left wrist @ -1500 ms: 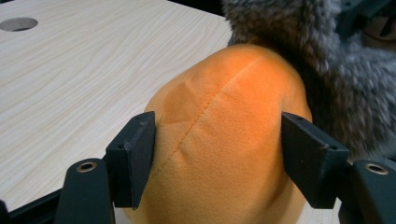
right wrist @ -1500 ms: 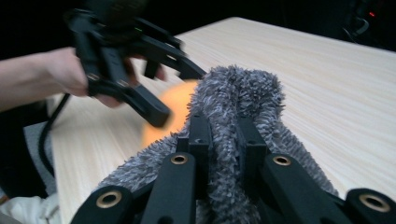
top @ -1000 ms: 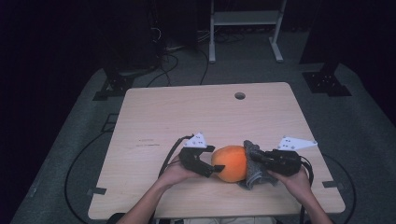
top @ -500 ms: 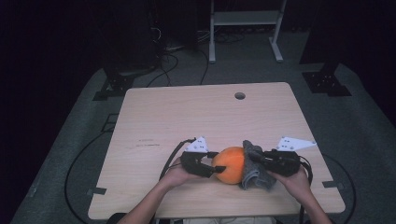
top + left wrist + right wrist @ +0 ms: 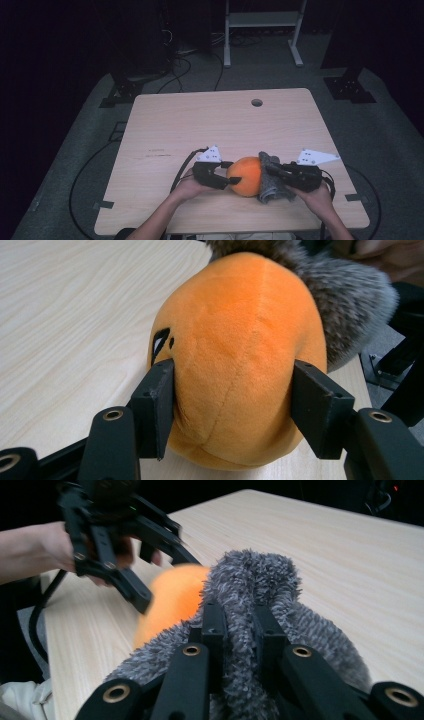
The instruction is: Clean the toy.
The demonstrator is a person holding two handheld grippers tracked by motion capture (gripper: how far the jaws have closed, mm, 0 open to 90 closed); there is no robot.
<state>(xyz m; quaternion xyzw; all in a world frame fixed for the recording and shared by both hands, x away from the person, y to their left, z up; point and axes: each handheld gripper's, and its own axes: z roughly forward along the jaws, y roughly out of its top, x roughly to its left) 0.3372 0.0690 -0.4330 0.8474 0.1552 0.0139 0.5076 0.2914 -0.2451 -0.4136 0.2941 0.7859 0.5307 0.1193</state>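
Two grippers meet on one plush toy (image 5: 246, 176) near the front edge of the wooden table (image 5: 210, 125), a bit right of centre. Toy = round orange body w/ a grey fuzzy part (image 5: 270, 177) on its right side in the high view.

Left gripper (image 5: 226, 175): comes in from the left in the high view, jaws partly open, one on each side of the orange body (image 5: 240, 350). In the left gripper view both pads press into the plush, so it's gripping the orange end; a small dark eye mark sits just above one jaw. Jaws have just been closing in on the toy, then eased out a touch, toy between them.

Right gripper (image 5: 272, 172): from the right, jaws near fully closed, pinching a fold of the grey fuzzy part (image 5: 260, 595) between them in the right gripper view. The orange body (image 5: 172, 597) shows past the fur there, w/ the left gripper (image 5: 145, 582) at its far side.

Toy rests on the table, grey end towards the person's right hand (image 5: 315, 192), orange end towards the left hand (image 5: 192, 185). Cables trail from both grippers back off the table.
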